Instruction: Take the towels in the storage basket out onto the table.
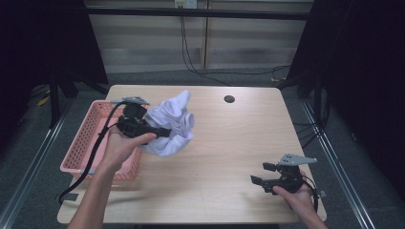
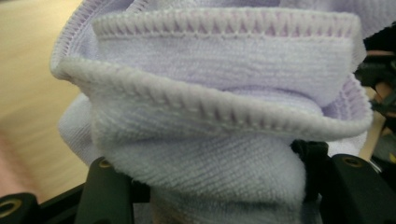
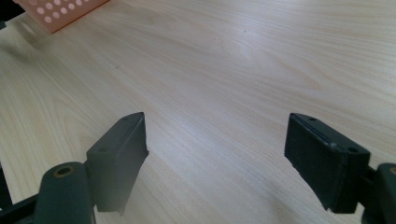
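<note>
A bunched white towel [image 1: 173,123] with a faint lilac tint and stitched hems hangs from my left gripper [image 1: 165,132], just right of the pink basket [image 1: 90,138]. In the left gripper view the towel [image 2: 219,93] fills the space between both black jaws of the left gripper [image 2: 210,191], which is shut on its folds. My right gripper [image 1: 261,173] rests low over the front right of the table, open, and holds nothing. In the right gripper view, bare wood lies between the widely spread jaws of the right gripper [image 3: 217,135].
The pink perforated basket stands at the table's left edge, and its corner [image 3: 60,11] appears at the top left of the right gripper view. A round cable hole [image 1: 229,99] sits near the table's far edge. Cables hang behind the wooden table [image 1: 229,143].
</note>
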`<state>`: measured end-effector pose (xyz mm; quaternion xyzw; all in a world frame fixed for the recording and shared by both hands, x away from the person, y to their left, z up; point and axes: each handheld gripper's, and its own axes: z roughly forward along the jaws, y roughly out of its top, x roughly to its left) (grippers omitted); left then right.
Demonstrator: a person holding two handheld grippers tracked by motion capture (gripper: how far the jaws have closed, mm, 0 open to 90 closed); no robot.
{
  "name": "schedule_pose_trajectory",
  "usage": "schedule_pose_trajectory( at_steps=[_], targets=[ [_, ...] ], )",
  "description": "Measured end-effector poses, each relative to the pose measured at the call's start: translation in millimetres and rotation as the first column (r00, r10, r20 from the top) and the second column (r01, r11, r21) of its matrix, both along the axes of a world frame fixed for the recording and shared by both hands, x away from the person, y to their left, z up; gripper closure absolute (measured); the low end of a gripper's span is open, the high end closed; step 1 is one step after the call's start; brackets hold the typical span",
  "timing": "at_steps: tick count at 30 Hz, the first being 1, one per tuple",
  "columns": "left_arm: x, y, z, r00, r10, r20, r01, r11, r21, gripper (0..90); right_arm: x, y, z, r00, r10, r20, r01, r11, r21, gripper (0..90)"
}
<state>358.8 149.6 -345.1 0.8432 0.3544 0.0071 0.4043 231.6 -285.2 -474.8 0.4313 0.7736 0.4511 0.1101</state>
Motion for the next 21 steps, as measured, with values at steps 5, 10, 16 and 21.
schedule_pose_trajectory(
  at_steps=[5, 10, 16, 21],
  targets=[
    [-6.2, -38.1, -22.0, 0.9948, -0.092, -0.042, 0.092, 0.9957, -0.005, 40.3, -0.7, -1.7, 1.1, 1.0000, -0.004, 0.002, 0.004, 1.0000, 0.004, 20.8],
    [-14.1, -66.9, -62.7, 0.9839, -0.146, -0.103, 0.151, 0.9874, 0.046, 37.7, -1.7, -3.4, 1.7, 1.0000, -0.009, 0.002, 0.009, 0.9999, 0.009, 20.8],
    [-27.6, -94.5, -112.7, 0.9635, -0.216, -0.158, 0.230, 0.9701, 0.078, 29.9, -0.5, -0.8, 0.3, 1.0000, 0.002, -0.003, -0.002, 1.0000, 0.003, 21.0],
    [-30.9, -97.6, -117.2, 0.9640, -0.233, -0.129, 0.242, 0.9687, 0.057, 19.5, -0.5, 2.3, -0.2, 0.9999, 0.014, -0.004, -0.014, 0.9999, -0.003, 21.7]
  ],
)
